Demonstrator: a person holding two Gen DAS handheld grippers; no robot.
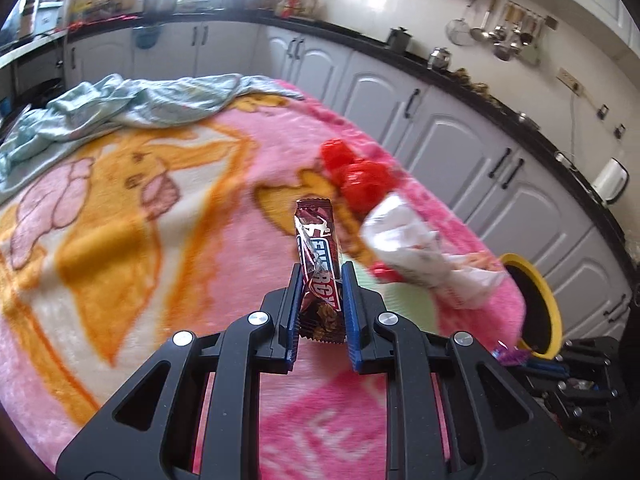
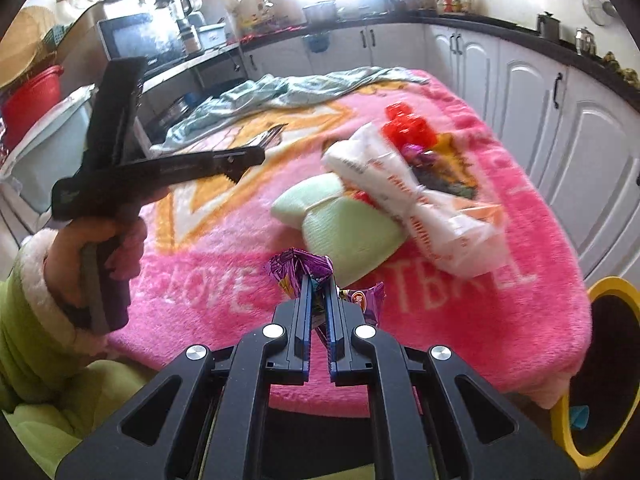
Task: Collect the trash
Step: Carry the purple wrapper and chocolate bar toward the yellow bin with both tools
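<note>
My left gripper (image 1: 320, 276) is shut on a maroon chocolate-bar wrapper (image 1: 318, 248), which stands upright above the pink blanket (image 1: 120, 240). My right gripper (image 2: 319, 282) is shut on a crumpled purple wrapper (image 2: 300, 266) over the blanket's (image 2: 460, 320) near edge. A white crumpled plastic bag (image 1: 416, 248) (image 2: 404, 204) and red crinkled wrappers (image 1: 356, 172) (image 2: 404, 122) lie on the blanket ahead. A pale green pouch (image 2: 344, 232) lies just beyond the purple wrapper. The left gripper (image 2: 276, 132) shows from the side in the right wrist view, held by a hand (image 2: 100, 240) in a green sleeve.
A yellow-rimmed black bin (image 1: 536, 304) (image 2: 608, 364) stands on the floor off the blanket's right edge. A light blue cloth (image 1: 120, 104) (image 2: 280, 92) is bunched at the far end. White kitchen cabinets (image 1: 440, 120) (image 2: 540, 96) run behind and to the right.
</note>
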